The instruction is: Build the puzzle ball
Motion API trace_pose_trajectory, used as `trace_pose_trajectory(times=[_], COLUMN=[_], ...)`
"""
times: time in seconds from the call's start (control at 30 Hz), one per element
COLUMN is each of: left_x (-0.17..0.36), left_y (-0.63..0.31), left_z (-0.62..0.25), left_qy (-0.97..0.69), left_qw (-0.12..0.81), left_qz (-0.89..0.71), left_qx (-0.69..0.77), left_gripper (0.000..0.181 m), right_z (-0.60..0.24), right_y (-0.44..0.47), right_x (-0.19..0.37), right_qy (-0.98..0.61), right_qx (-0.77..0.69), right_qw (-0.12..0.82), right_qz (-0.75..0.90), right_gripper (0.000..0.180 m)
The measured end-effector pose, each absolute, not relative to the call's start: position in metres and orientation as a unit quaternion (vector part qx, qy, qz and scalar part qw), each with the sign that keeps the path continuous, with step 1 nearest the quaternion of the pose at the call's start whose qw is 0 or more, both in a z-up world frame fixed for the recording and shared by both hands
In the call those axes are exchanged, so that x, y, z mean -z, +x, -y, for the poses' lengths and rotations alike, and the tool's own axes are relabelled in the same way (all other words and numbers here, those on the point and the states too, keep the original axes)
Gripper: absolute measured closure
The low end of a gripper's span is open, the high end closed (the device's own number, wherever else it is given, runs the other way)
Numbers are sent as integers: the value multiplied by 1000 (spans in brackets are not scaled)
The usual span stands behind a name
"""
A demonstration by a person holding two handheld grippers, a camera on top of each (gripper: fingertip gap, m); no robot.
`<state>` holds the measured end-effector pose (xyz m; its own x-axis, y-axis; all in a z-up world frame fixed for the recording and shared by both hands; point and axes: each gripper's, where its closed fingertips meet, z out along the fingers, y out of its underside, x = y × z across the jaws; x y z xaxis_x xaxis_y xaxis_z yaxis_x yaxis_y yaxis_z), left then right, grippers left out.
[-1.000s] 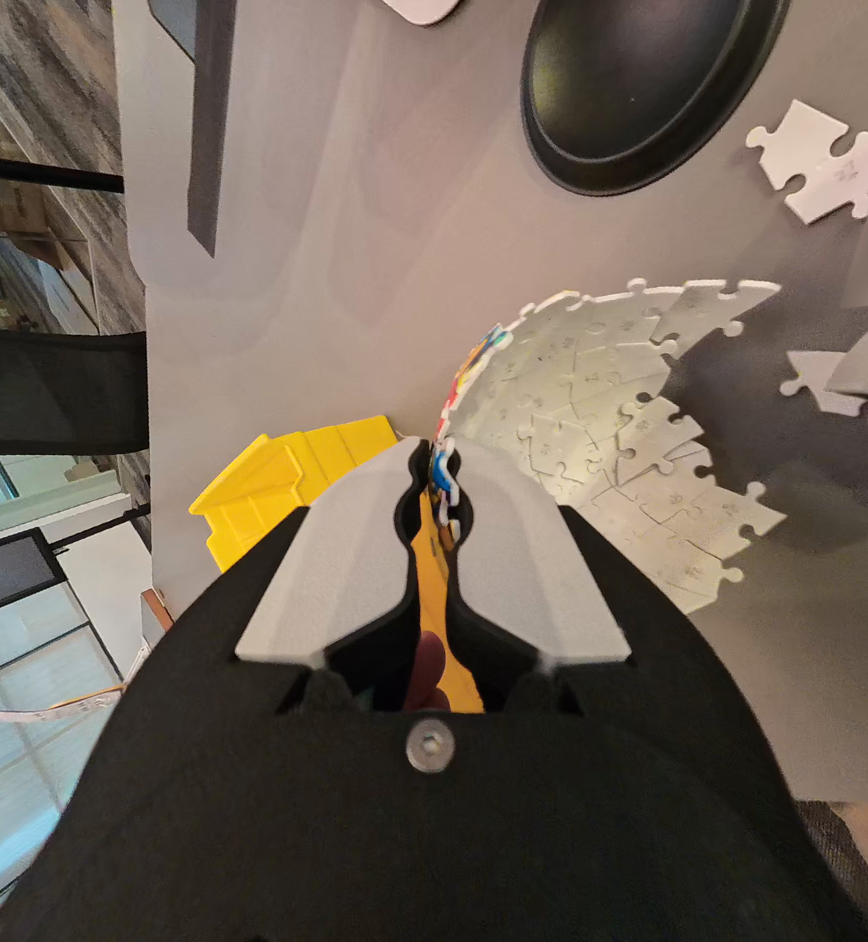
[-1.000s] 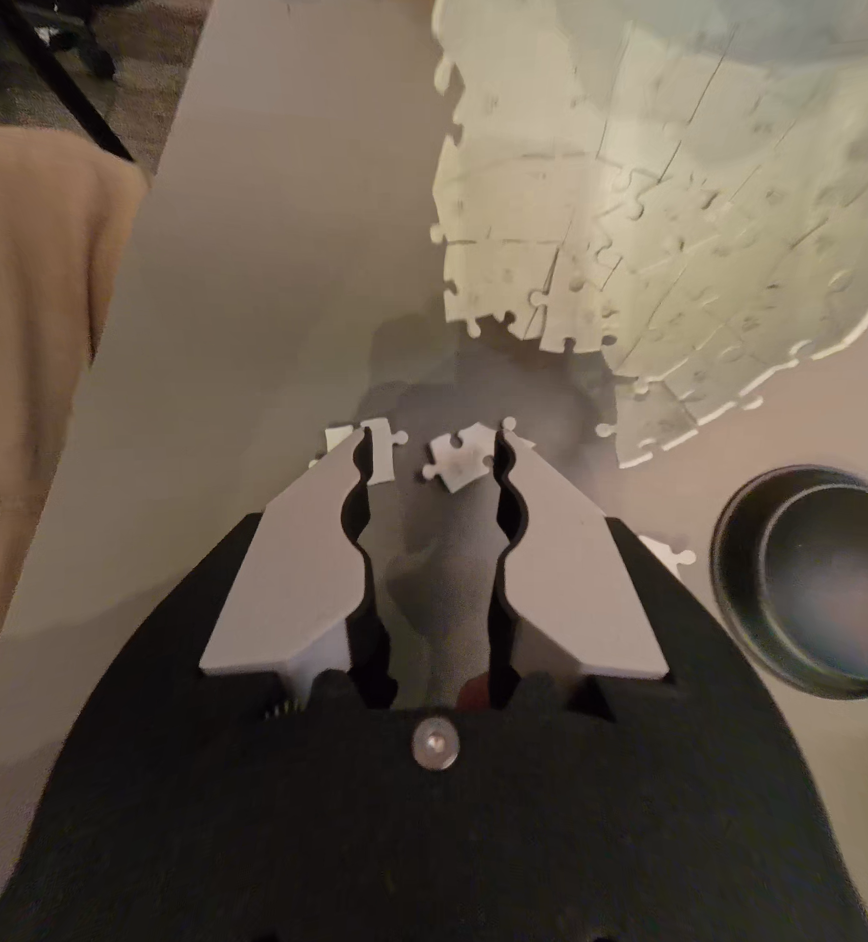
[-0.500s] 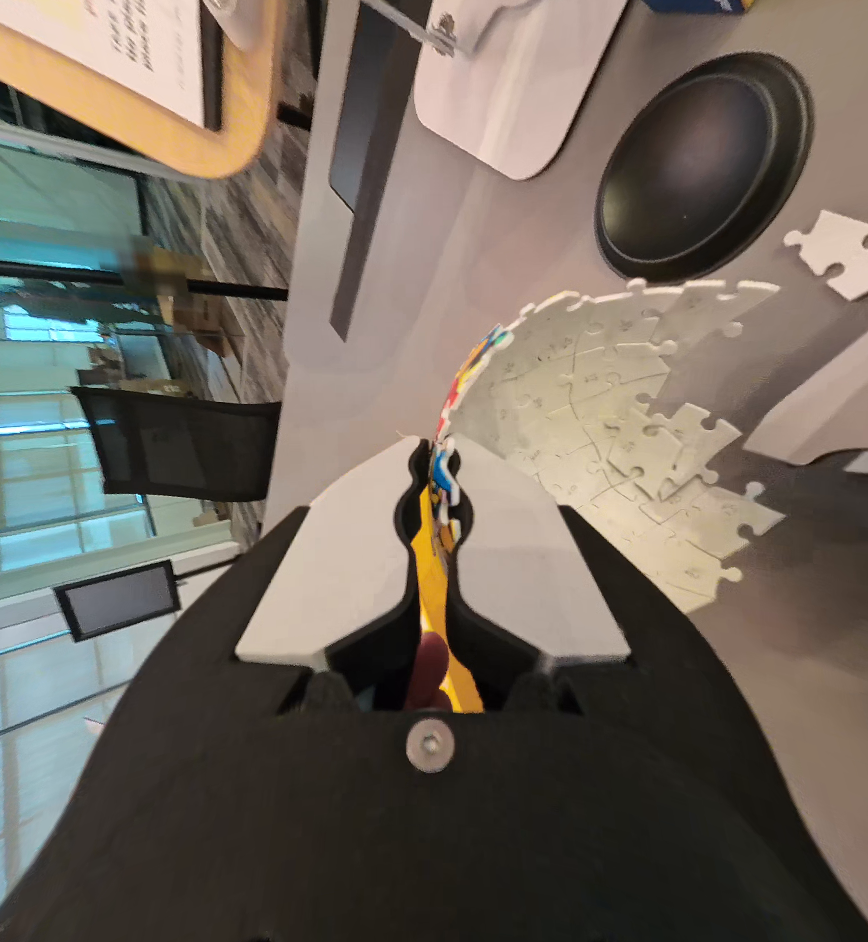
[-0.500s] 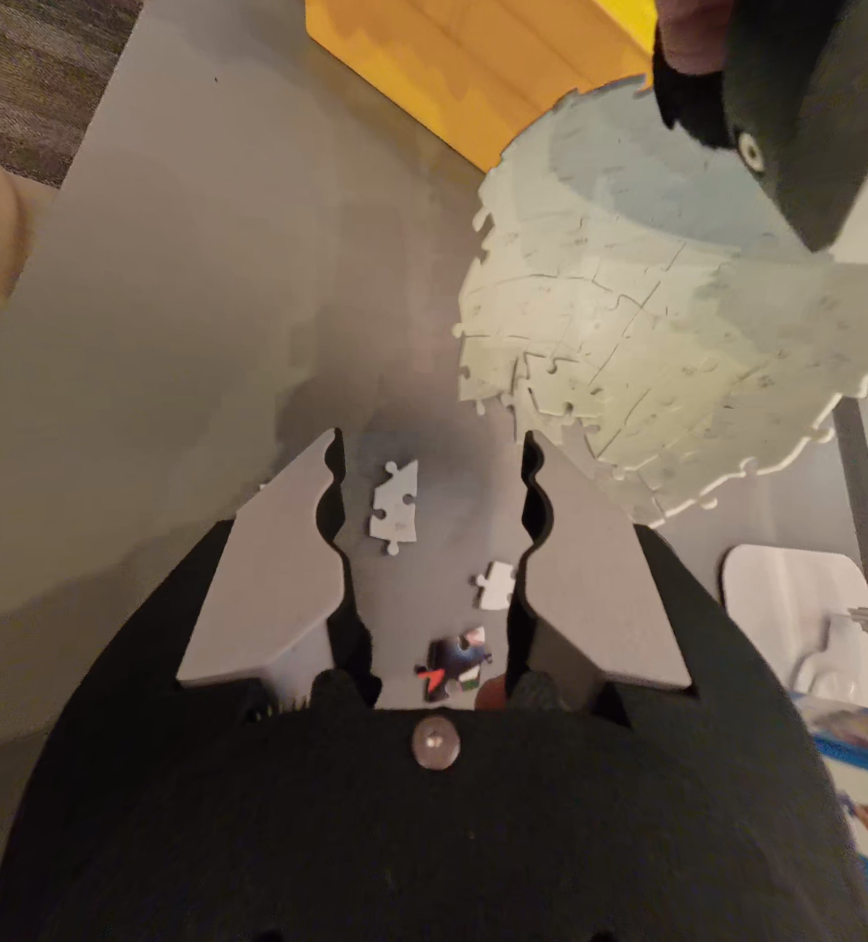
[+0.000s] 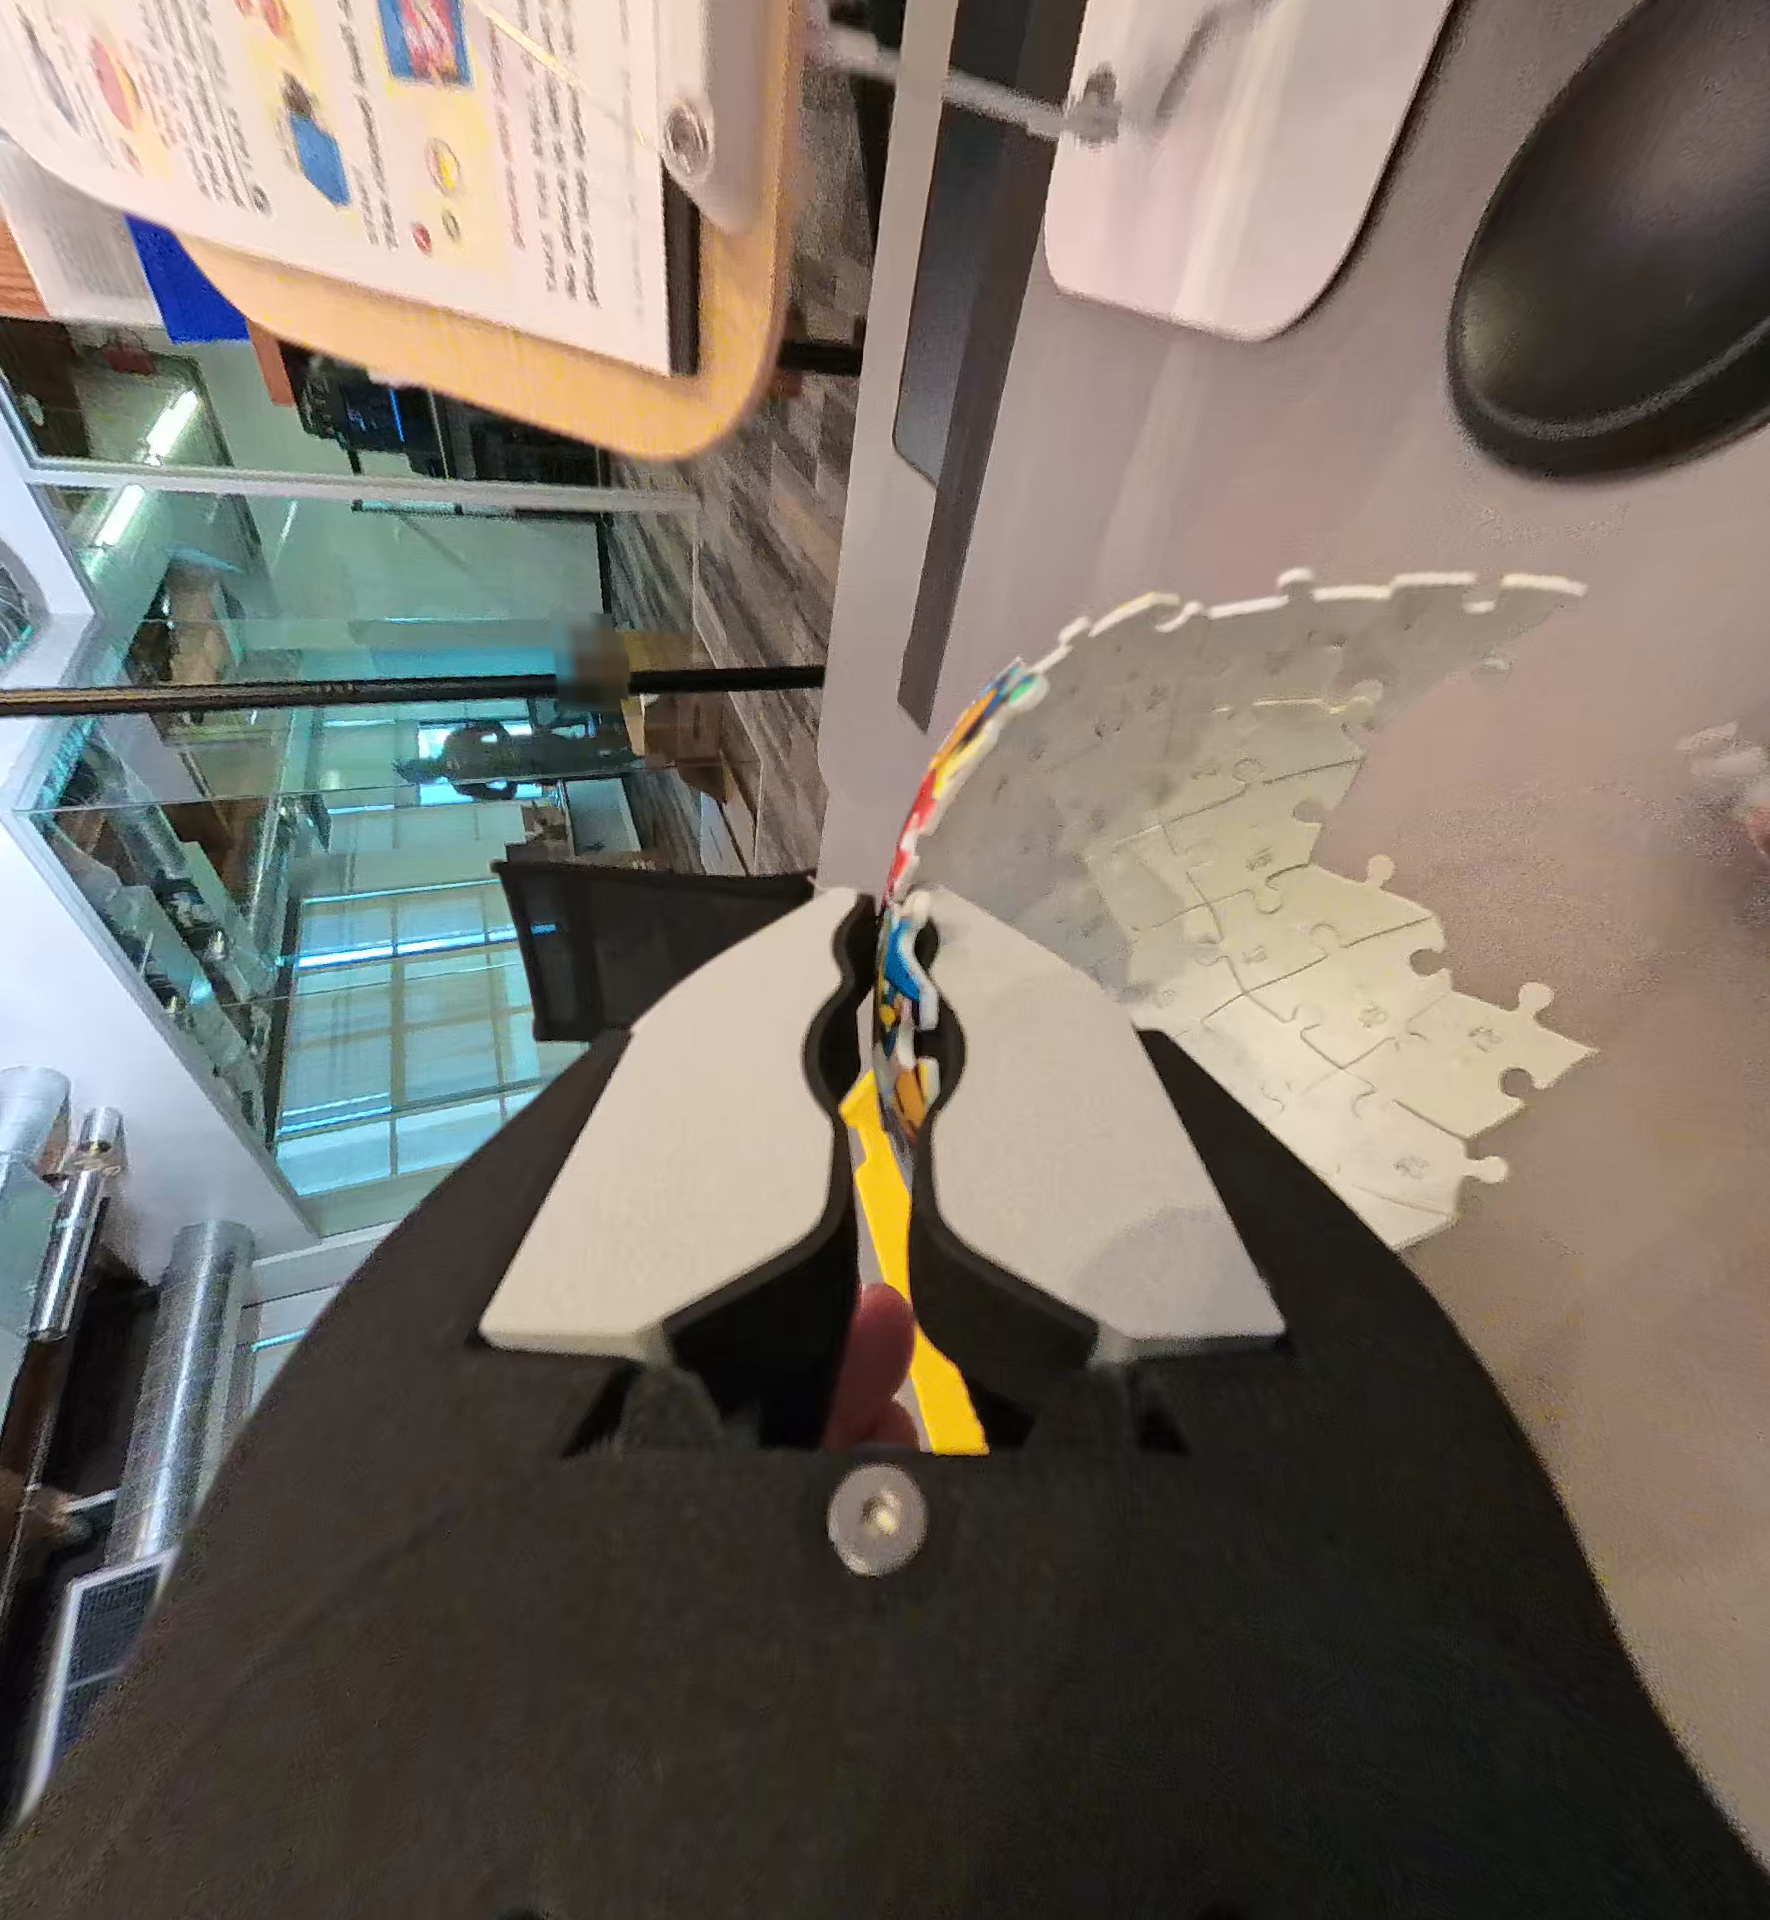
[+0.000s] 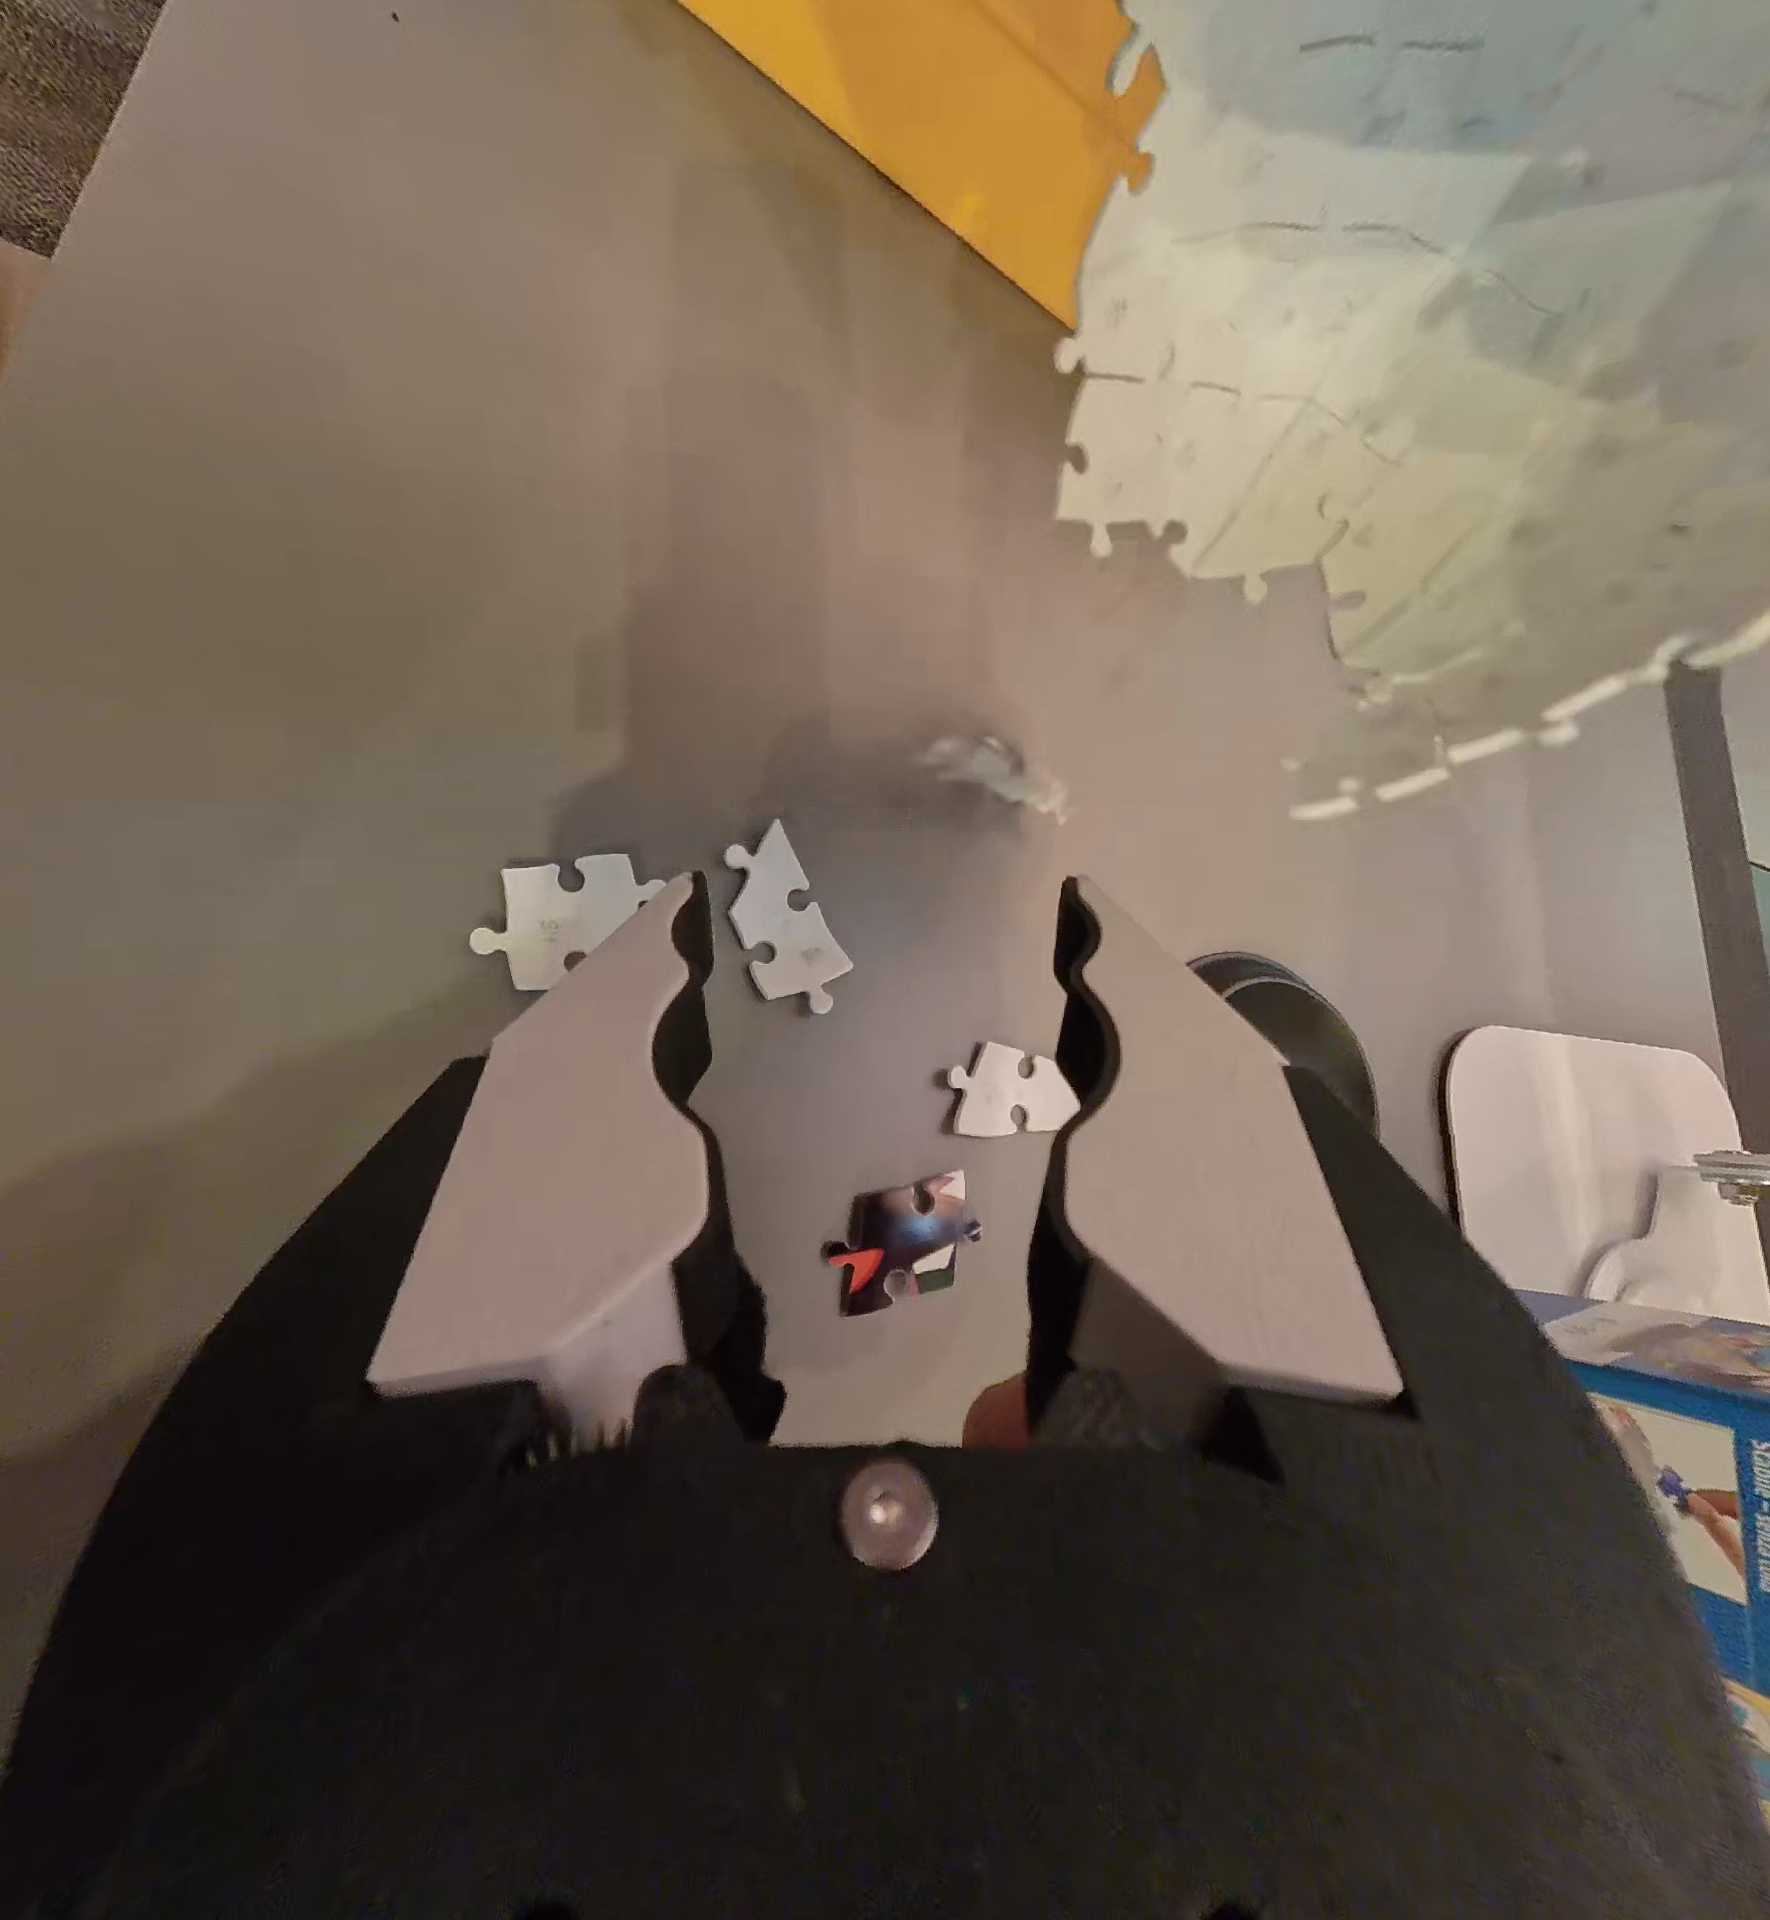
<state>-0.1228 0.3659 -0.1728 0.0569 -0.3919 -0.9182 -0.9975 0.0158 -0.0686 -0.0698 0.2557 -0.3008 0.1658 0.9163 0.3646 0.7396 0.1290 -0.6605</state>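
My left gripper [image 5: 896, 920] is shut on the rim of the partly built puzzle ball [image 5: 1265, 894], a curved shell with a white inside and a coloured outside, held above the grey table [image 5: 1224, 499]. The shell also shows at the upper right of the right wrist view [image 6: 1432, 364]. My right gripper [image 6: 879, 894] is open and empty above loose pieces on the table: white face-down pieces [image 6: 787, 935] [image 6: 554, 920] [image 6: 1006, 1089] and one coloured piece [image 6: 902, 1242] between the fingers.
A black bowl [image 5: 1670, 229] and a white stand base [image 5: 1213, 177] lie at the table's far side. A yellow box [image 6: 922, 114] lies beyond the shell. A blue puzzle box [image 6: 1733, 1538] is at the right. A blurred piece [image 5: 1764, 800] lies to the right of the shell.
My left gripper has lifted and tilted the shell, so more of the room shows. My right gripper has opened wider and pulled back over the loose pieces.
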Motion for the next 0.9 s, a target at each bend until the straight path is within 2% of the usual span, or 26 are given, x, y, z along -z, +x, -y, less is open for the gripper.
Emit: trace_pose_trajectory(times=[0.03,0.23,0.4,0.6,0.9], left_x=[176,175,181,202,220], left_y=[-129,-148,-170,-184,-186], left_z=[-367,-368,-364,-348,-327], left_qy=[-601,-644,-702,-785,-828], left_qw=[407,420,412,396,403], left_qz=[-580,-550,-514,-458,-390], left_qx=[-371,-327,-270,-126,4], left_gripper=[176,176,176,177,177], right_z=[-256,-255,-245,-230,-225], right_y=[-70,-67,-56,-61,-60], right_x=[301,299,303,307,294], right_qy=[-651,-661,-692,-701,-721], right_qx=[-112,-132,-186,-215,-242], right_qw=[399,395,355,342,358], right_qz=[636,624,600,588,542], right_gripper=[114,115,124,124,124])
